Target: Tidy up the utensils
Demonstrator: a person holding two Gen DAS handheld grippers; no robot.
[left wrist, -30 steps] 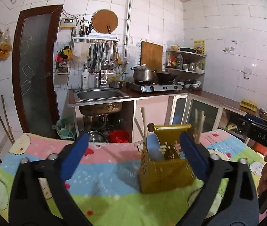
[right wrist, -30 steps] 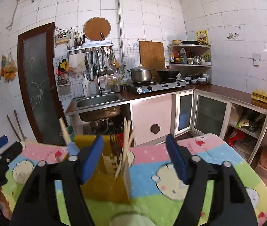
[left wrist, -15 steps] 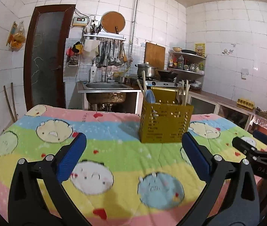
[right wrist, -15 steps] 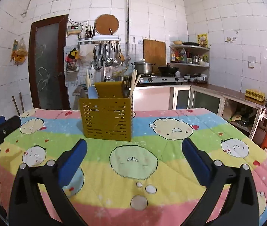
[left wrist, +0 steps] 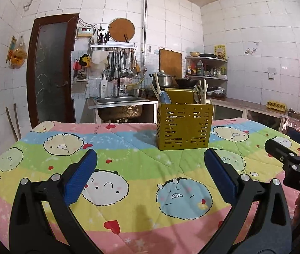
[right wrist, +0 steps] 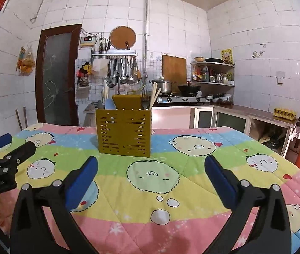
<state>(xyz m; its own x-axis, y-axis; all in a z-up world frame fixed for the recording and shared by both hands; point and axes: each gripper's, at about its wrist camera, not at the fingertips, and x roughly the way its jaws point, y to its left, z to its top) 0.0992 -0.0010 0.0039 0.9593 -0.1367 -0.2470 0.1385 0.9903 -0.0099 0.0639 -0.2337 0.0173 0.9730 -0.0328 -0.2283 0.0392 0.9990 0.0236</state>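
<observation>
A yellow slotted utensil holder (left wrist: 184, 126) stands upright on the cartoon-print blanket (left wrist: 128, 169) toward the table's far side; it also shows in the right wrist view (right wrist: 124, 132). It holds chopsticks (right wrist: 154, 95), a blue spoon (left wrist: 165, 97) and a fork (left wrist: 196, 93). My left gripper (left wrist: 150, 176) is open and empty, low over the near part of the blanket, well short of the holder. My right gripper (right wrist: 150, 177) is open and empty, likewise short of the holder. Each gripper shows at the edge of the other's view.
The blanket (right wrist: 171, 180) covers the whole table. Behind it are a sink (left wrist: 118, 100), a stove with a pot (right wrist: 164, 86) and wok, hanging utensils on a wall rack (left wrist: 122, 63), a corner shelf (right wrist: 213, 72) and a brown door (left wrist: 50, 69).
Both grippers have pulled back and down from close around the holder to the near side of the table. The holder now stands alone, farther off. Both stay open.
</observation>
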